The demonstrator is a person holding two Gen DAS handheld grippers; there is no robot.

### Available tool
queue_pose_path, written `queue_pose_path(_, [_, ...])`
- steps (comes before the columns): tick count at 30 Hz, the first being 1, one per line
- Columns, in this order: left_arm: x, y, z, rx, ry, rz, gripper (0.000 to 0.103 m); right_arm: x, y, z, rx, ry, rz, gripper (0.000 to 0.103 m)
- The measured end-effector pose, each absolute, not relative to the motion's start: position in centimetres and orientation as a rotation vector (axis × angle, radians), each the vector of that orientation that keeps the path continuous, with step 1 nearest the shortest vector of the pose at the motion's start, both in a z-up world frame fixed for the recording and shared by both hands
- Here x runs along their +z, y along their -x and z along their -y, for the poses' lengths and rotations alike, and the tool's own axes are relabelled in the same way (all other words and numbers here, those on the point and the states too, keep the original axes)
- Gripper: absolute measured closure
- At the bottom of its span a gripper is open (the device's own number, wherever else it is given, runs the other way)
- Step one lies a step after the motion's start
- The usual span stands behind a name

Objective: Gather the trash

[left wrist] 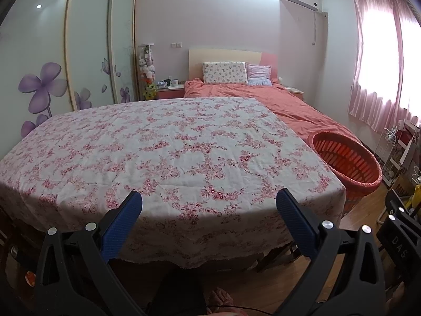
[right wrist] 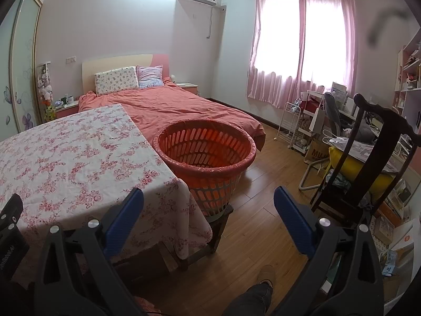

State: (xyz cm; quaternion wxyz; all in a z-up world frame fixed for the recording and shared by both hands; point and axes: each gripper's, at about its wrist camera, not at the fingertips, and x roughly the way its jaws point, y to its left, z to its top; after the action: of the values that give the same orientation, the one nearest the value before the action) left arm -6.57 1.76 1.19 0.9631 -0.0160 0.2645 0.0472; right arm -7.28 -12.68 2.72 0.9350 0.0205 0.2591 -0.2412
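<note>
bedroom: one floral table [left wrist: 168,142], one orange basket [right wrist: 205,150]

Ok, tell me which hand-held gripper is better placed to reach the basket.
Right. The right hand-held gripper faces the lined orange plastic basket directly; the left hand-held gripper faces the floral tablecloth.

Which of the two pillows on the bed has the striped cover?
The smaller pillow, standing on the window side of the headboard, is striped in pink and lilac. The larger pillow beside it has a small floral print on white.
</note>
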Motion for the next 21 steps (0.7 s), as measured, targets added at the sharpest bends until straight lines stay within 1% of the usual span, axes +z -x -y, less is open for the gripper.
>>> queue_pose_path(13, [2.2, 6.4, -1.3, 0.059, 0.053, -0.496, 0.003, 2.7, 7.3, 12.7, -0.494, -0.042, -0.528, 0.006])
queue_pose_path(21, [2.2, 5.3, -1.2, 0.063, 0.058, -0.502, 0.003, 3.0, 6.3, 12.9, -0.49, -0.049, -0.534, 0.006])
